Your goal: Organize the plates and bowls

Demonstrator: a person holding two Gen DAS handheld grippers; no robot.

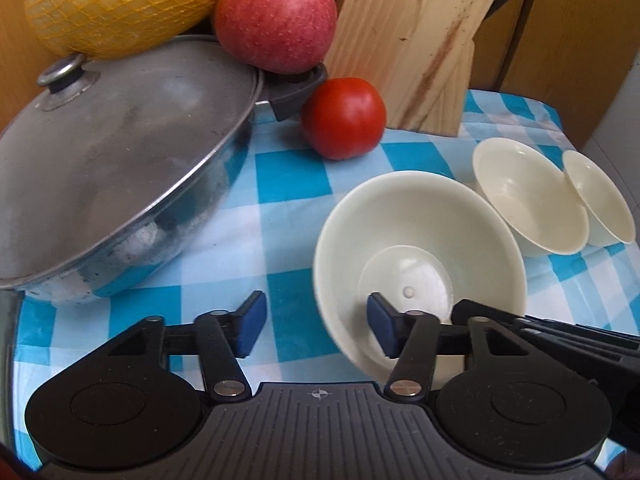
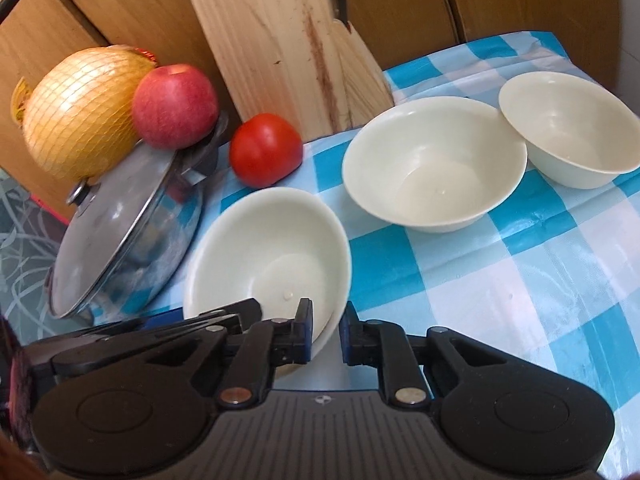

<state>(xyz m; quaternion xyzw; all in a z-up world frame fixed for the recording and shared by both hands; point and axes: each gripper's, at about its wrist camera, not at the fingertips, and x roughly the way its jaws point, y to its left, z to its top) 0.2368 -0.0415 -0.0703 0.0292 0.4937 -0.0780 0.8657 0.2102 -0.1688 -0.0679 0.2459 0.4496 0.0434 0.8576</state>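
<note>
Three cream bowls stand on a blue-and-white checked cloth (image 2: 520, 300). The nearest bowl (image 1: 420, 216) (image 2: 260, 240) is the one both grippers meet. My left gripper (image 1: 316, 326) straddles its left wall, one blue pad inside and one outside; a wide gap remains and the pads do not press. My right gripper (image 2: 326, 332) is shut on the bowl's near rim, with one pad inside it and one outside. The middle bowl (image 2: 432, 160) and the far bowl (image 2: 568, 128) sit apart, further right.
A steel pot with a lid (image 1: 120, 152) stands just left of the near bowl. On it rest an apple (image 1: 276, 16) and a netted yellow fruit (image 1: 112, 4). A tomato (image 1: 344, 118) lies beside it. Wooden boards (image 2: 280, 40) lean at the back.
</note>
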